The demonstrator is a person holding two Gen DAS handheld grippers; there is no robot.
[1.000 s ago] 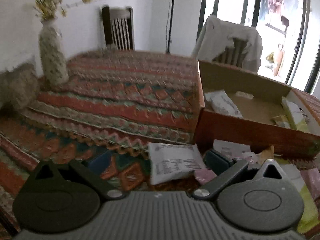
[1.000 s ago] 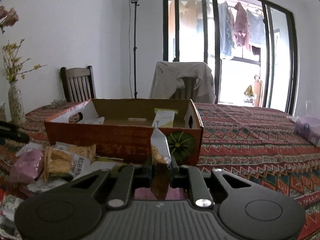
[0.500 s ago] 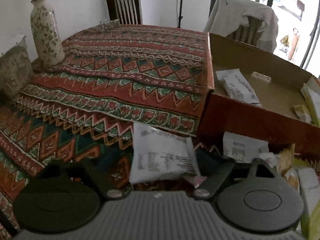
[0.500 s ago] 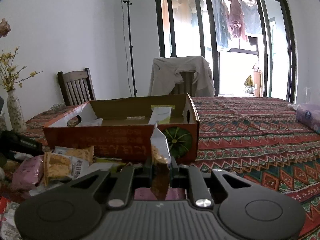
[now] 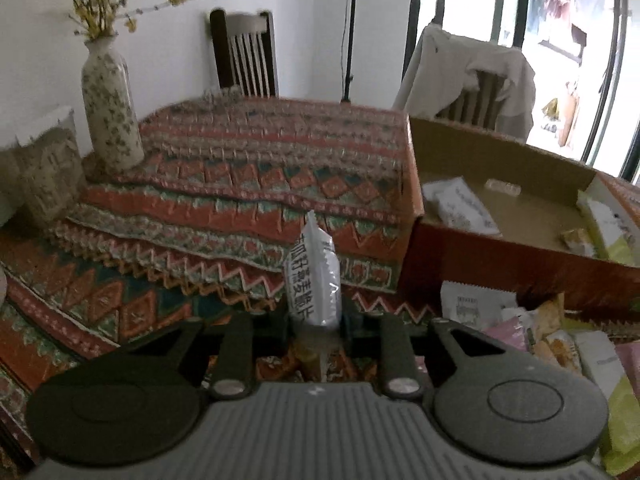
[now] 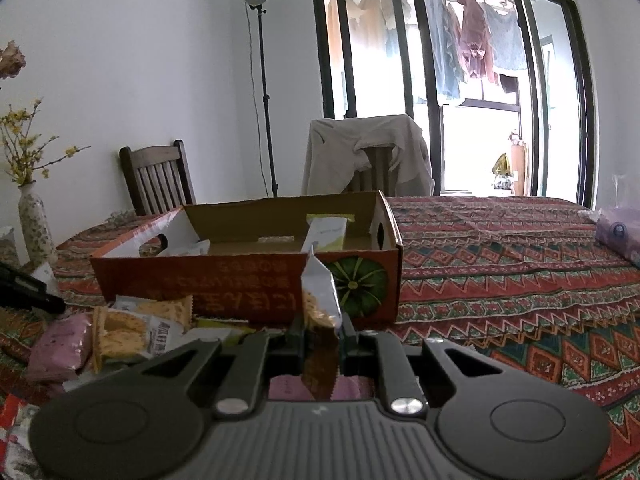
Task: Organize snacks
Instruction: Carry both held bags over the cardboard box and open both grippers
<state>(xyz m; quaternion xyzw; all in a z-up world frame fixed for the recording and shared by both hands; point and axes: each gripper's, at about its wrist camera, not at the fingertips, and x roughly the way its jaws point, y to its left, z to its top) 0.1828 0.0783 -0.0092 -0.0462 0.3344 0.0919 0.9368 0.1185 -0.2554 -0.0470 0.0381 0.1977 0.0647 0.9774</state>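
L tool (image 5: 316, 322): jaws closing on a white snack packet (image 5: 314, 280), which stands upright between them w/ printed face toward the camera; pads press its lower part. Behind it, the patterned cloth of the bench (image 5: 240, 200) runs to the far edge, where a speckled vase (image 5: 110, 108) w/ yellow sprigs stands near the far-left corner and a wooden chair (image 5: 244, 56) sits beyond the edge.

R tool (image 6: 320, 334): jaws together, clamped on a cracker packet (image 6: 320, 300) held upright, silver top pointing up.

Cardboard box (image 6: 248, 280): open-topped, orange-red front w/ a green pumpkin print, resting on the bench just beyond the R tool; inside lie a white packet (image 5: 460, 206), a pale-green packet (image 6: 326, 234) leaning on the far wall, and smaller items.

Loose snacks (image 6: 120, 328): cracker and pink packets piled on the bench beside the box's front-left corner.
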